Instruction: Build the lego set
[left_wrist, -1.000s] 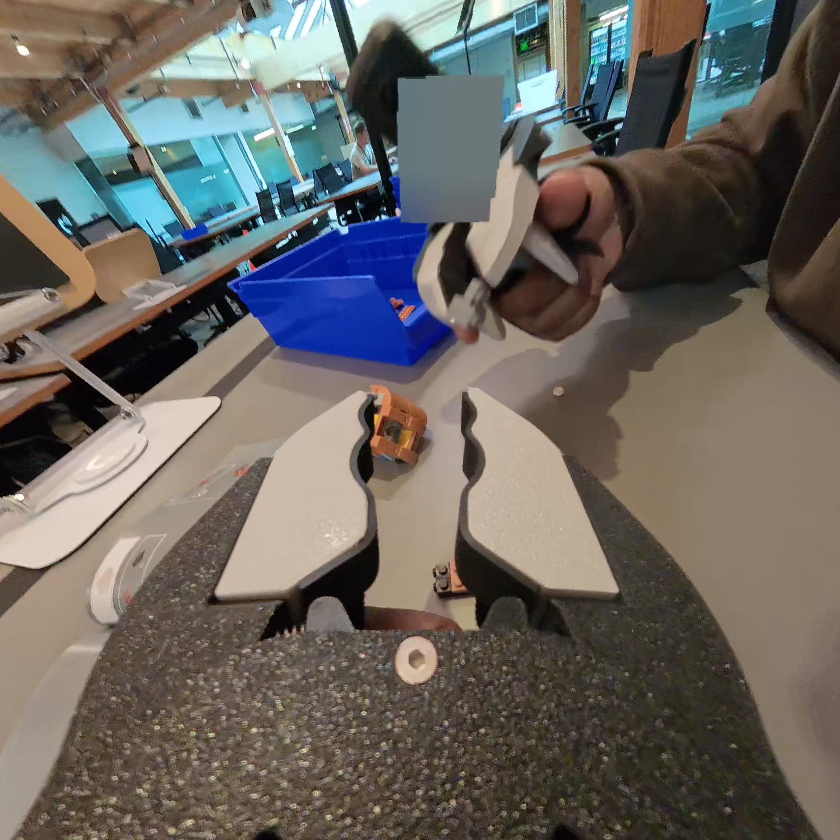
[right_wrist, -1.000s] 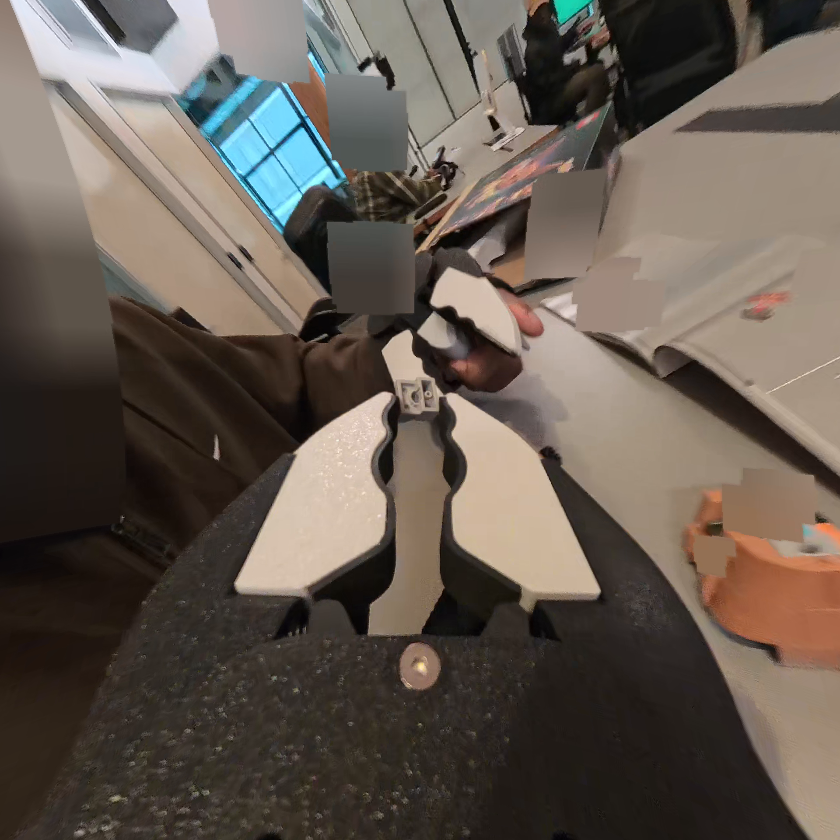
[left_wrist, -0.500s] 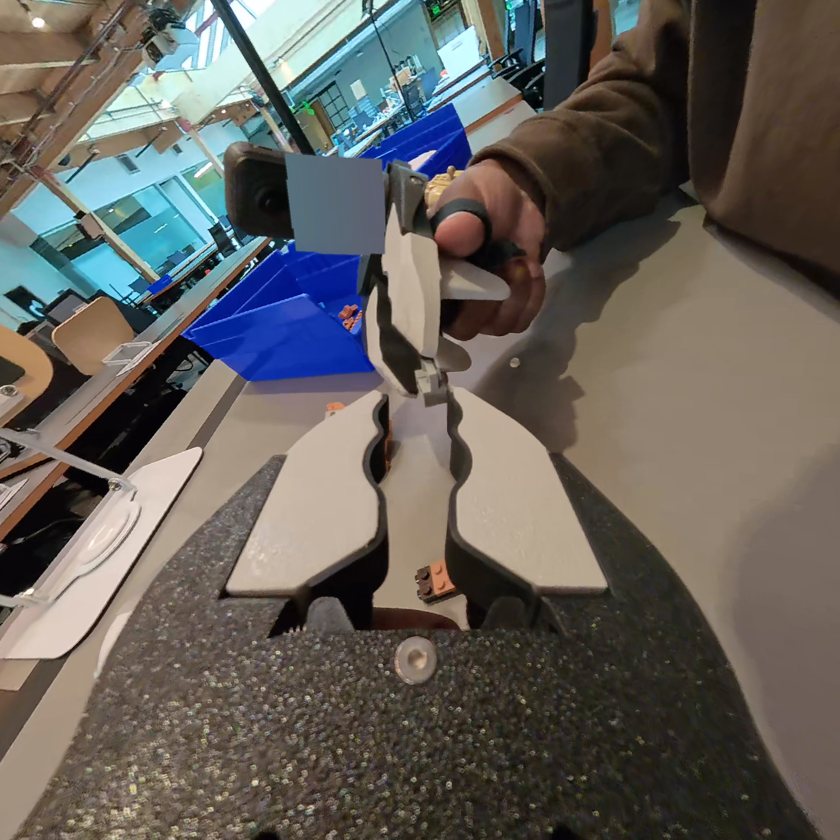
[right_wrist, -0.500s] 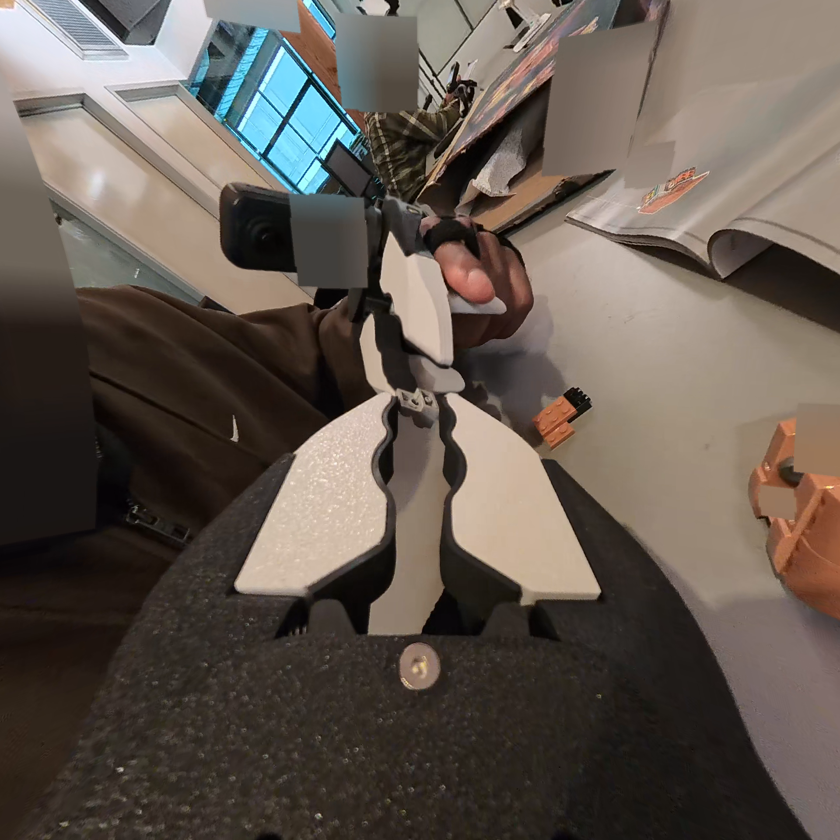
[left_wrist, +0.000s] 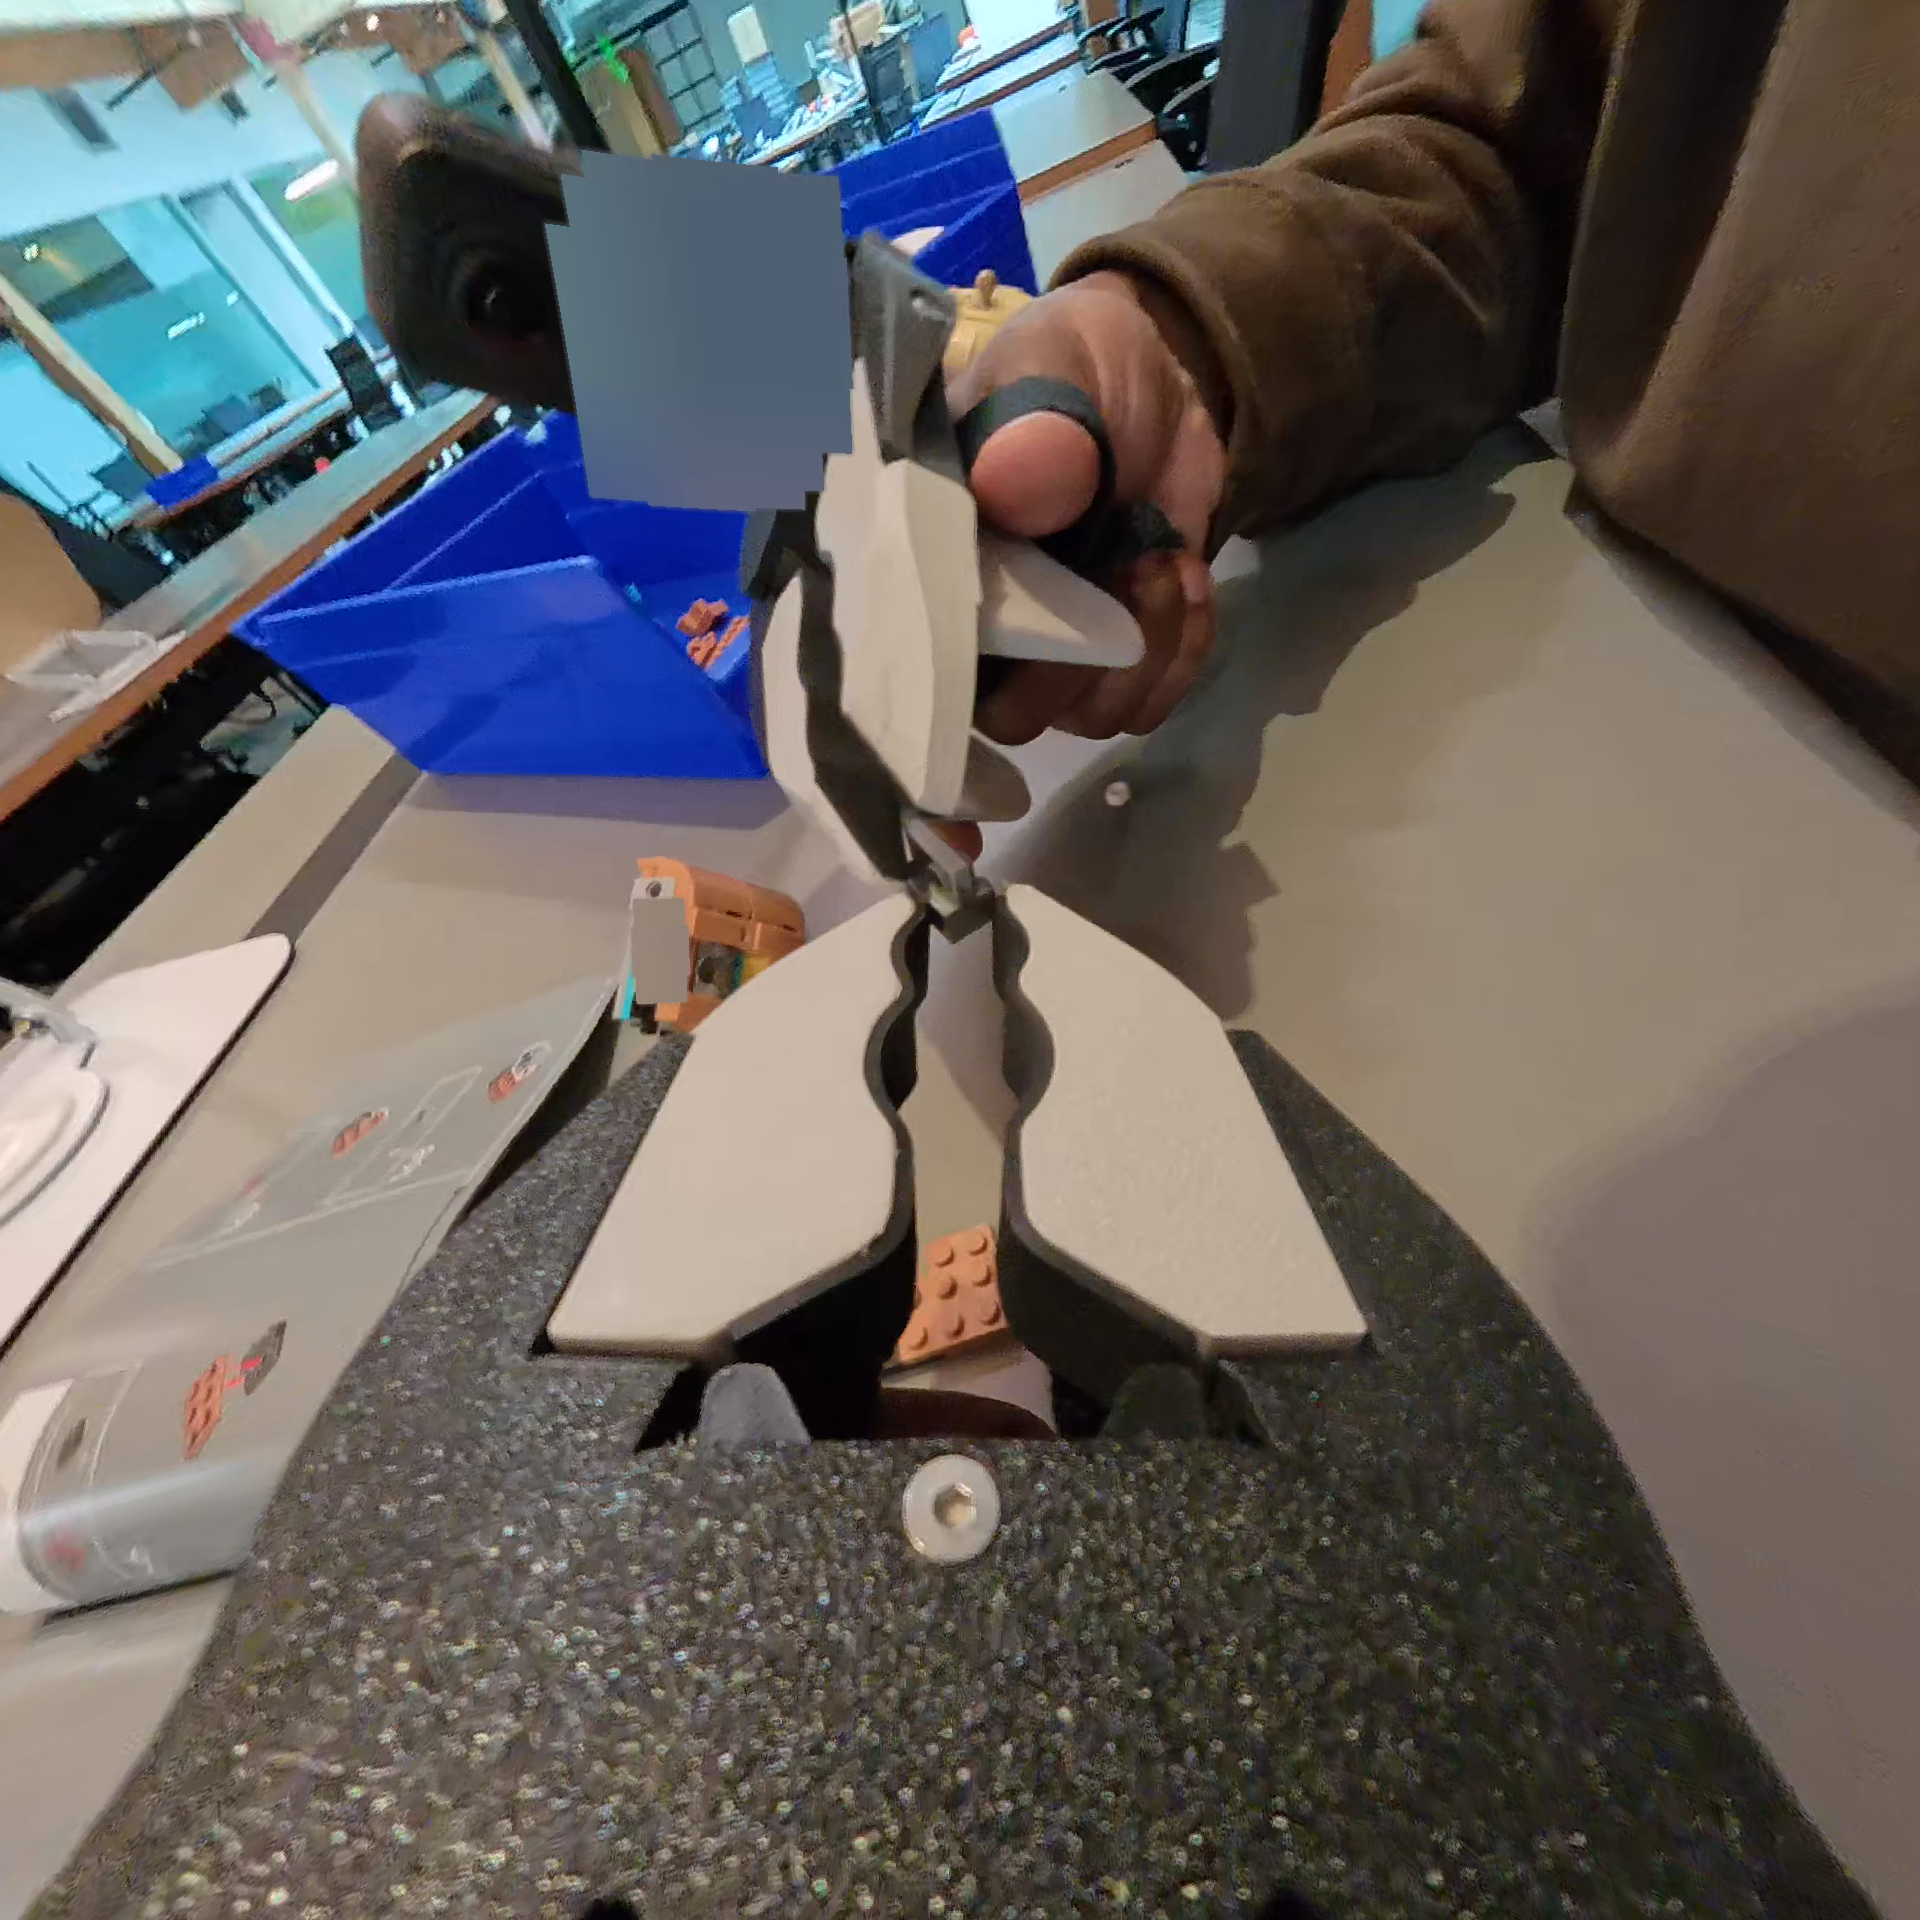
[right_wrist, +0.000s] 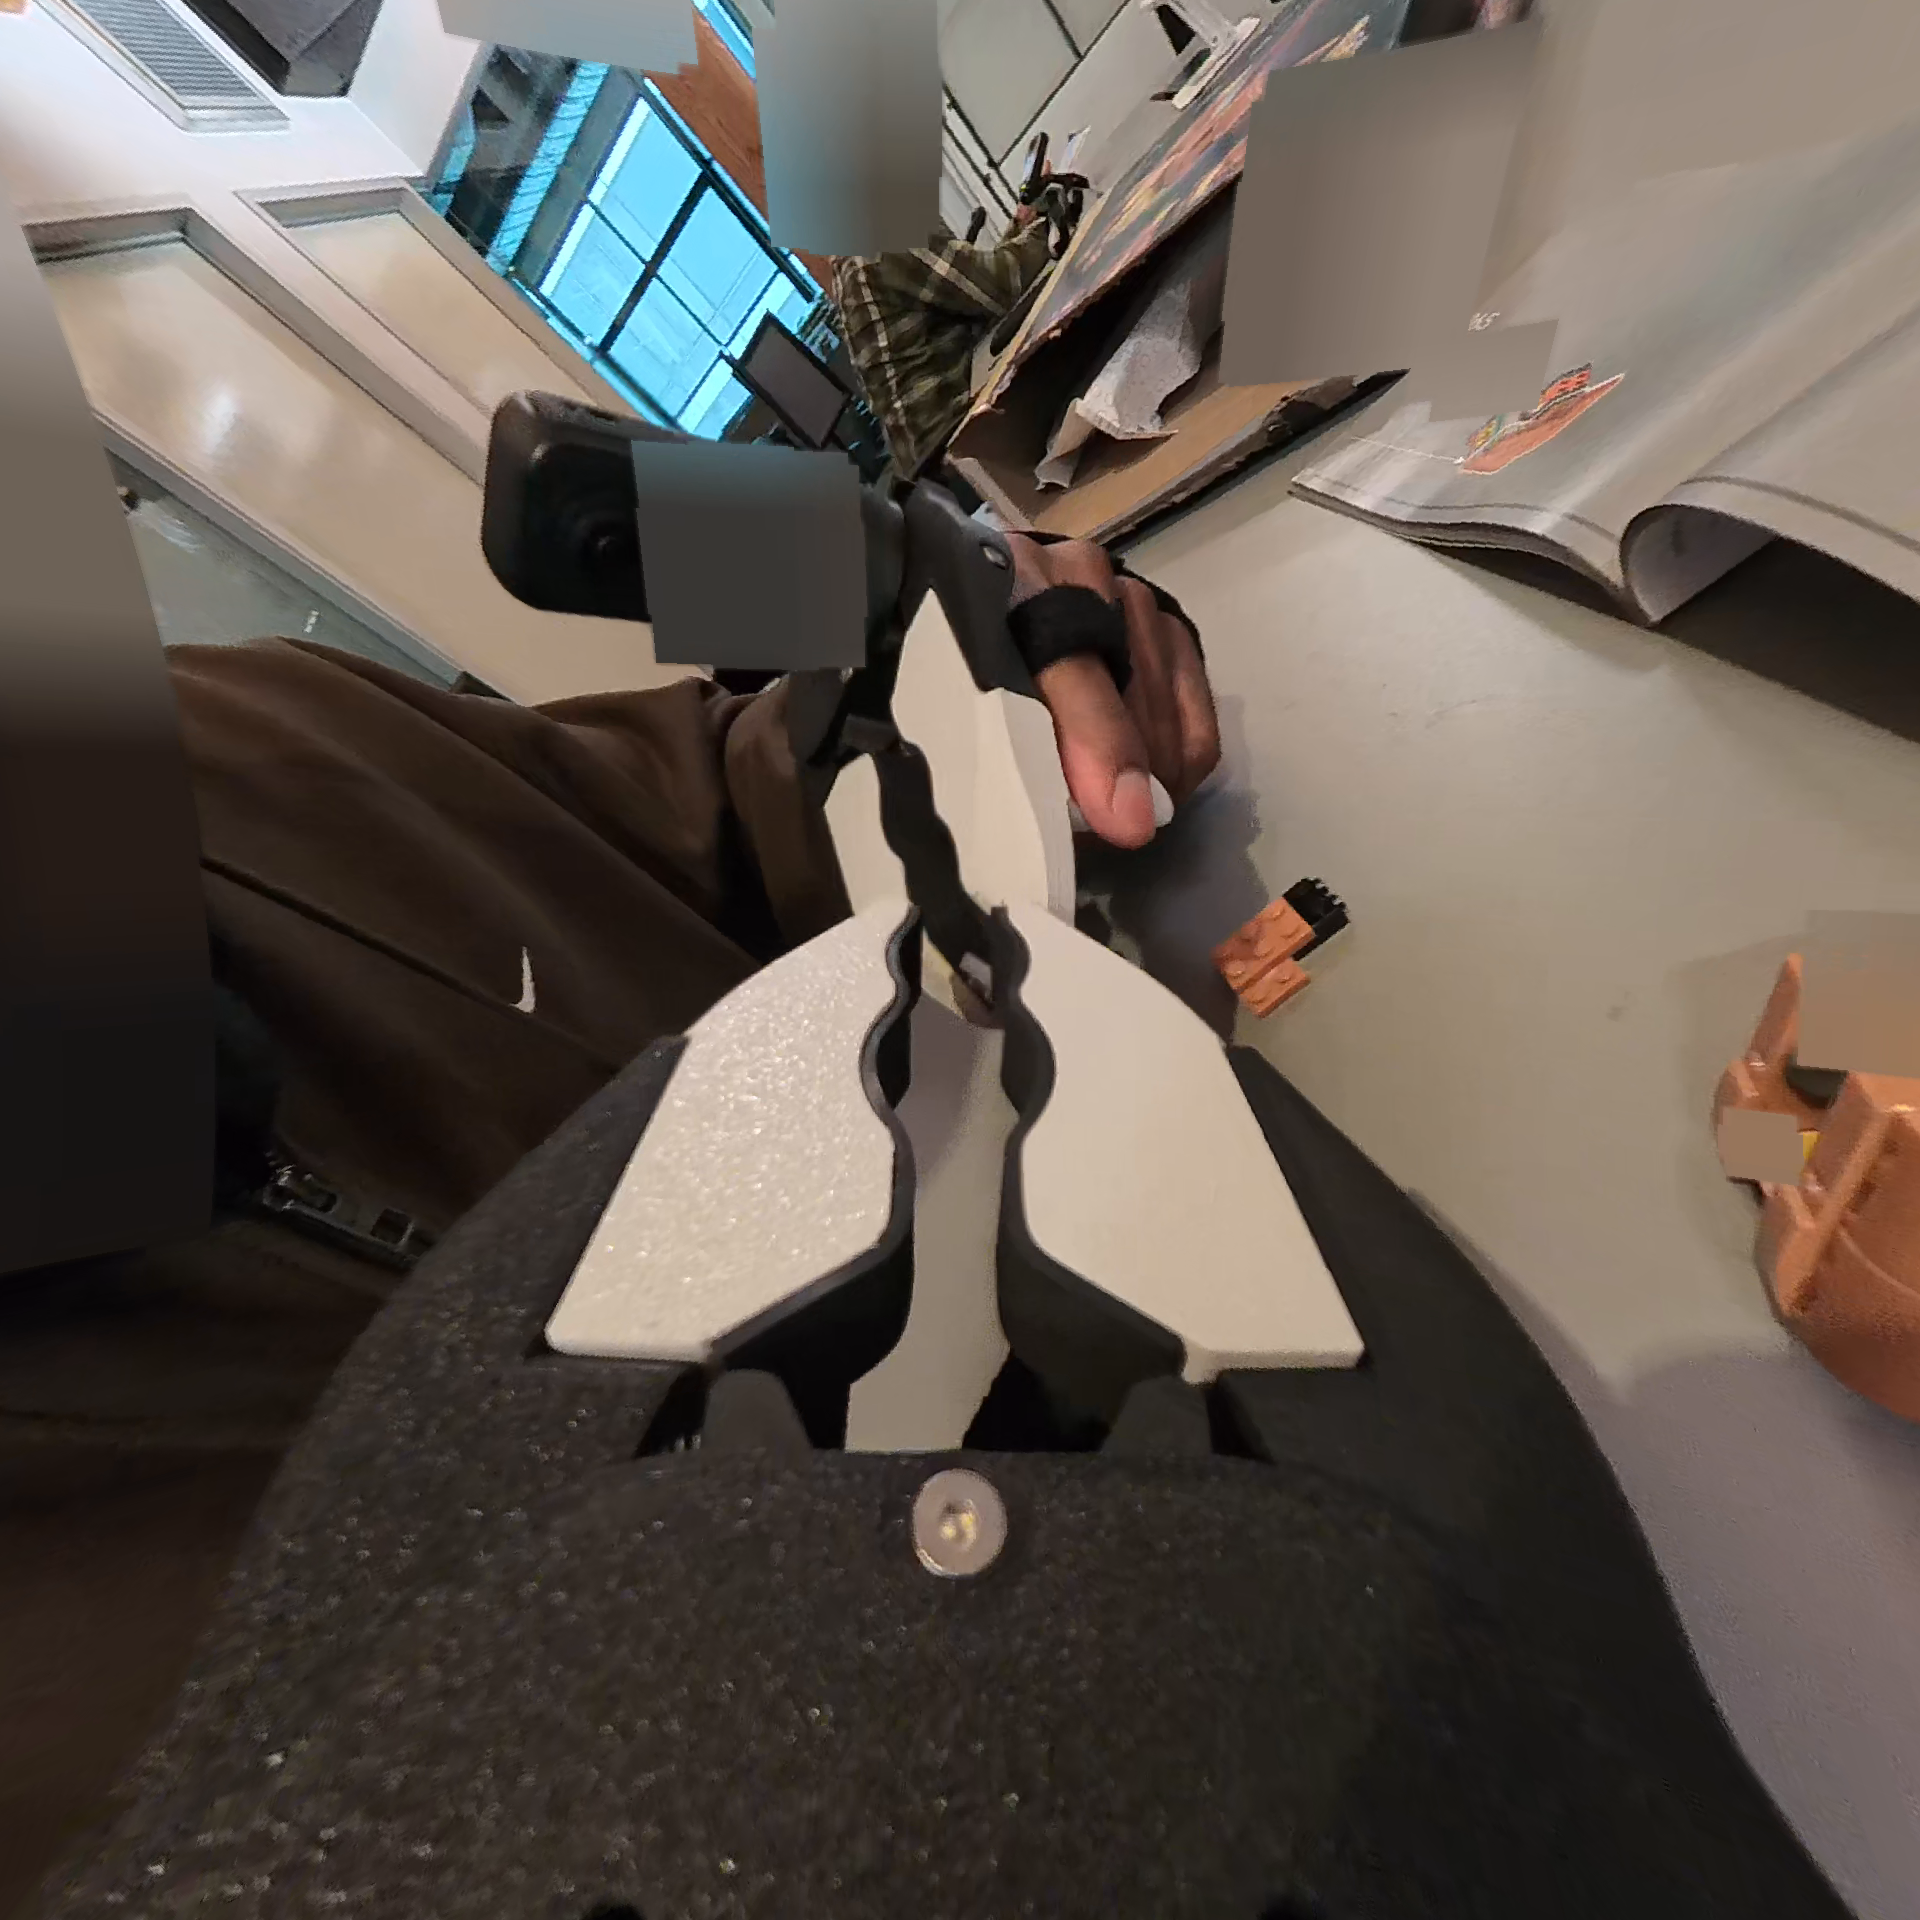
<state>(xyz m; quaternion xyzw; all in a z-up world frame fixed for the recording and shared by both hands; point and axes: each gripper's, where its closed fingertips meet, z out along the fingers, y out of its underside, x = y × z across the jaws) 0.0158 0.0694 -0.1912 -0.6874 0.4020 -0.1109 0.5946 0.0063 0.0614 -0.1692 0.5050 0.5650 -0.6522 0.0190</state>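
A small grey Lego piece sits between the tips of both grippers, above the grey table. My left gripper has its tips closed on the piece from below. My right gripper comes down from above with its tips on the same piece. In the right wrist view my right gripper has the piece between its tips, and the left gripper's fingers meet it there. An orange-brown Lego build stands on the table to the left and also shows in the right wrist view.
An orange plate joined to a black brick lies on the table, and shows under my left fingers. A blue bin with loose bricks stands behind. An open instruction booklet and a white stand base lie nearby. Both grippers' tips are close together, under 4 cm apart.
The right gripper brought the grey piece down to my left gripper's tips. My left gripper narrowed from open until its tips closed on the piece.
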